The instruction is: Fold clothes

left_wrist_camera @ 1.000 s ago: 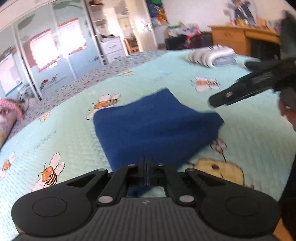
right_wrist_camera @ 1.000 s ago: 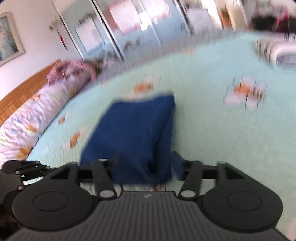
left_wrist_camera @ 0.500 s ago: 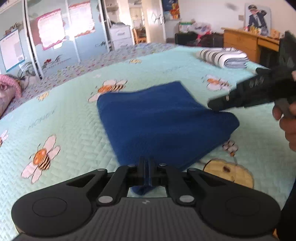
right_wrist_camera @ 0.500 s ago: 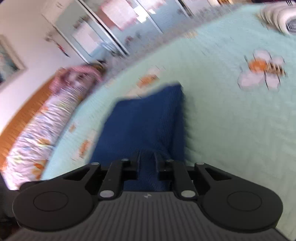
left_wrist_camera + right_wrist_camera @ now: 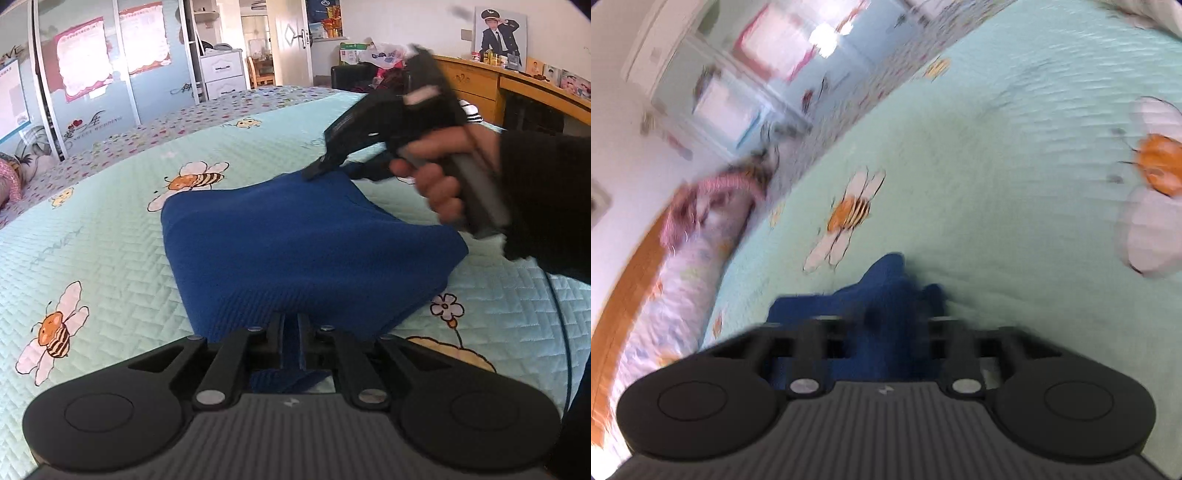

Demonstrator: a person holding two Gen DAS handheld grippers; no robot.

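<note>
Garment (image 5: 295, 251), blue knit, folded, lying on a quilted mint bedspread (image 5: 92, 258) printed with cartoon bees and flowers; faint tone-on-tone lettering in the quilt is too pale to read. Left gripper (image 5: 291, 343), nearest the lens, clamped tight on the garment's near edge, a strip of blue cloth pinched between its fingers. Right gripper (image 5: 314, 171), held in a person's hand (image 5: 439, 173) with a dark sleeve (image 5: 546, 206), tips at the garment's far corner; its jaws are closing, and the right wrist view, heavily blurred, shows blue cloth bunched between its fingers (image 5: 882, 314), though actual contact of the pads cannot be told. Beyond the garment: long floral pillow (image 5: 676, 288) against a wooden headboard at the head of the bed. Farther off: sliding wardrobe doors (image 5: 110, 74) bearing pink-bordered posters with small print not legible, a heart decal and script reading roughly "SWEET WEDDING"; white drawer unit (image 5: 221, 74); open doorway; wooden desk (image 5: 498, 85) carrying small jars and framed photographs; wall portrait of a figure in uniform and cap (image 5: 498, 33).
</note>
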